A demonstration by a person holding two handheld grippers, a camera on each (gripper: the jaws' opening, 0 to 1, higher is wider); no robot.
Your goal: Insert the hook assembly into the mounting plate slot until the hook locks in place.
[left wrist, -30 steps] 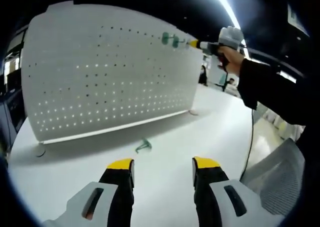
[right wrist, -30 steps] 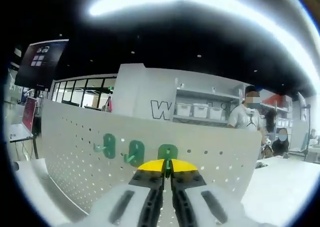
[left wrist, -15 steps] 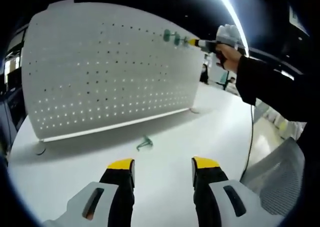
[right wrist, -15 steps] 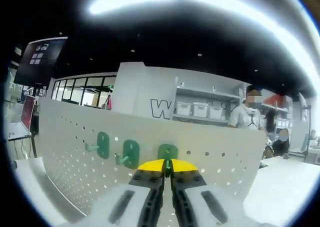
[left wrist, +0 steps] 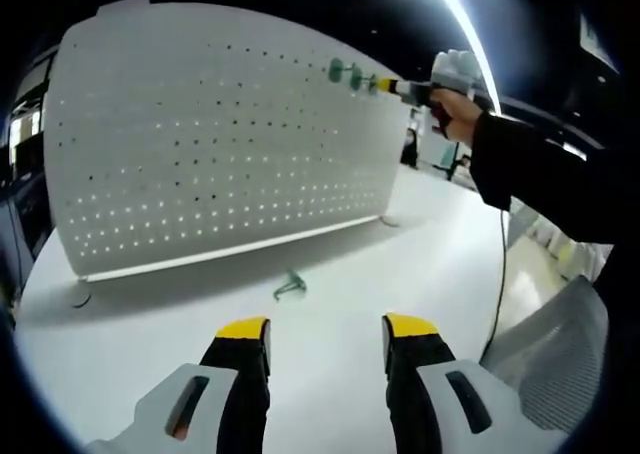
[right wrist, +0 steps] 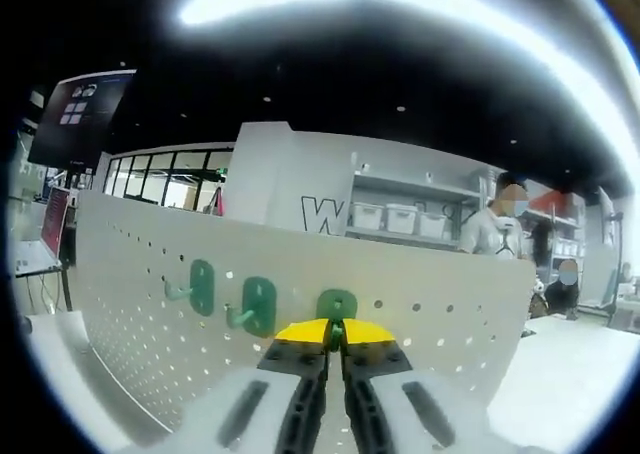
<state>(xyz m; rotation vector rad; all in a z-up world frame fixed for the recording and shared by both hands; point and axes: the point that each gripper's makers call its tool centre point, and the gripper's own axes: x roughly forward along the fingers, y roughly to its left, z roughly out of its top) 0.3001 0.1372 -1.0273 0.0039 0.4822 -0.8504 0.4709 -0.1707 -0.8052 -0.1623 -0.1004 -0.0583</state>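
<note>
Inspection of the left gripper view showed the left gripper [left wrist: 325, 336] low over the white tabletop [left wrist: 400, 254], jaws spread apart and holding nothing; we judged it was parked there to keep the work in sight. A spare green plastic hook [left wrist: 288, 287] lay on the tabletop in front of the upright white perforated mounting plate [left wrist: 200, 134]. Near the plate's upper right corner we saw the right gripper [left wrist: 388, 86], carried by a dark-sleeved arm [left wrist: 530, 174], reaching in beside two green hooks that sat on the plate.

Turning to the right gripper view, we found the right gripper [right wrist: 334, 330] clenched on the green hook assembly [right wrist: 337, 305], whose backing sat against the plate [right wrist: 430, 314]. Two mounted green hooks [right wrist: 230, 296] stood to its left. Whether it had locked, we could not tell; in our judgement the grip was kept to press it home.
</note>
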